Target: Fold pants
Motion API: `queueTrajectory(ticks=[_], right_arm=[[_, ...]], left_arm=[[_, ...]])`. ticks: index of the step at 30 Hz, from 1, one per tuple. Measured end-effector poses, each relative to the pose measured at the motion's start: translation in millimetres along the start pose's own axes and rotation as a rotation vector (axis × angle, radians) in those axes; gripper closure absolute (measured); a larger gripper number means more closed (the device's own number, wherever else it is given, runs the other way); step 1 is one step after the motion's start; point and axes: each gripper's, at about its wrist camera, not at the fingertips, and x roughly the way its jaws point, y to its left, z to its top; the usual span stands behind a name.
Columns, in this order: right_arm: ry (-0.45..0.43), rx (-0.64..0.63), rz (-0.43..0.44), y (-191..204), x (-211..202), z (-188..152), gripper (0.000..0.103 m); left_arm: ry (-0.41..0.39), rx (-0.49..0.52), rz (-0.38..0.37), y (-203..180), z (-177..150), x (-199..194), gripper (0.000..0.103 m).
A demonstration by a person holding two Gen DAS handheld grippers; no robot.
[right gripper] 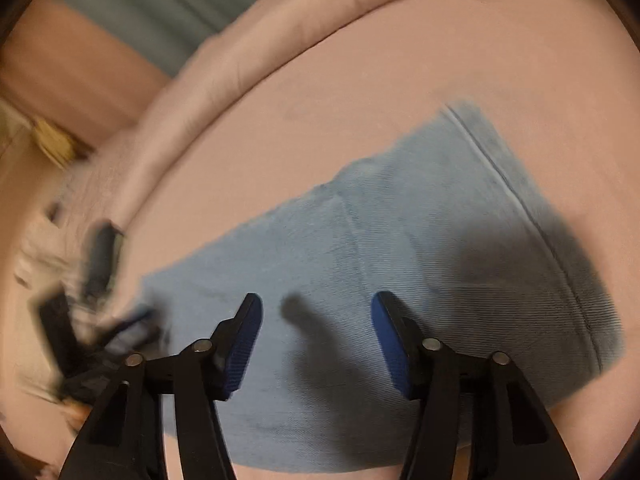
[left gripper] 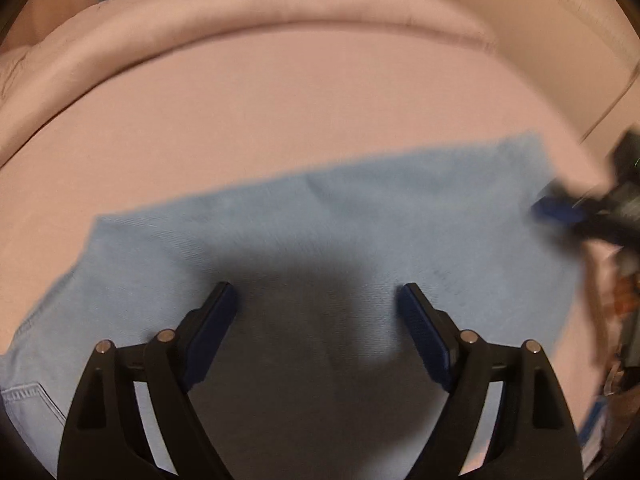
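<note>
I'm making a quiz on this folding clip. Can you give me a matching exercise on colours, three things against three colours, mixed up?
Things:
1. pants
2. bed cover
3. gripper pads

Colours:
A. dark blue
B. pale pink
C. light blue

Pairs: 1-C, 2-B, 3-A

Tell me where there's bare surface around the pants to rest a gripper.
Widest free patch: the pink sheet between the pants' far edge and the rolled pink blanket. A second strip lies past the hemmed end in the right wrist view. Crowded: the clutter beside the other end, where the left gripper blurs in.
</note>
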Motion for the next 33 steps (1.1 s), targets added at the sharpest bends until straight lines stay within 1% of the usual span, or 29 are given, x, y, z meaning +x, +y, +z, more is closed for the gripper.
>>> queueTrajectory(ticks=[1,2,3,4,5,6,8,10,12,13,14,16,19,20,21,23,25,27,28,30,31,32,33], right_arm=[[-0.013,0.063,0.041,-5,-5,1,0.047],[-0.037,0.13,0.07,-10,-14,1,0.046],[-0.071,0.167,0.113,-12,-26,0,0.045],[-0.12,0.179,0.167,-15,-43,-4,0.044],[-0.164,0.182,0.192,-17,-61,-10,0.041],[-0.188,0.182,0.183,-20,-72,-15,0.039],[-0.23,0.196,0.101,-30,-95,-33,0.039],[-0.242,0.247,0.054,-50,-107,-53,0.039],[-0.227,0.296,0.063,-68,-104,-65,0.039],[-0.221,0.307,0.059,-74,-102,-67,0.039],[-0.219,0.307,0.05,-77,-97,-69,0.039],[-0.238,0.27,0.032,-69,-89,-65,0.039],[-0.252,0.202,0.026,-58,-78,-49,0.039],[-0.245,0.184,0.003,-71,-83,-45,0.039],[-0.242,0.162,-0.03,-72,-80,-41,0.039],[-0.278,0.131,-0.09,-65,-70,-32,0.039],[-0.304,0.13,-0.122,-60,-67,-27,0.055],[-0.33,0.146,-0.146,-53,-61,-24,0.081],[-0.349,0.14,-0.151,-48,-63,-24,0.086],[-0.403,0.074,-0.144,-30,-71,-26,0.088],[-0.436,-0.007,-0.139,-10,-75,-29,0.088],[-0.446,-0.059,-0.142,2,-76,-32,0.088],[-0.454,-0.138,-0.151,19,-75,-35,0.088]], left_arm=[[-0.013,0.005,0.009,-4,0,0,0.012],[-0.009,-0.003,0.014,-6,0,-2,0.012],[0.0,-0.014,0.011,-5,1,-3,0.012],[0.006,-0.037,-0.014,-4,0,-8,0.012],[0.001,-0.048,-0.035,-6,-3,-15,0.012],[-0.009,-0.053,-0.052,-6,-4,-22,0.012],[-0.035,-0.054,-0.075,-10,-8,-34,0.012],[-0.054,-0.072,-0.134,-16,-10,-43,0.012],[-0.064,-0.109,-0.223,-22,-16,-48,0.012],[-0.062,-0.137,-0.281,-28,-18,-49,0.012],[-0.059,-0.155,-0.316,-32,-15,-48,0.012],[-0.062,-0.192,-0.361,-40,-17,-47,0.011],[-0.037,-0.248,-0.386,-44,-24,-38,0.011],[-0.017,-0.272,-0.398,-44,-25,-32,0.011],[-0.007,-0.287,-0.402,-43,-27,-30,0.011],[-0.005,-0.302,-0.423,-40,-28,-24,0.011],[-0.008,-0.308,-0.441,-40,-30,-27,0.011],[0.001,-0.321,-0.461,-38,-28,-26,0.011],[0.001,-0.332,-0.474,-34,-29,-27,0.011],[-0.001,-0.373,-0.504,-28,-30,-28,0.011],[-0.004,-0.399,-0.52,-24,-32,-30,0.011],[-0.008,-0.427,-0.537,-19,-34,-34,0.011],[-0.015,-0.444,-0.552,-16,-35,-38,0.011]])
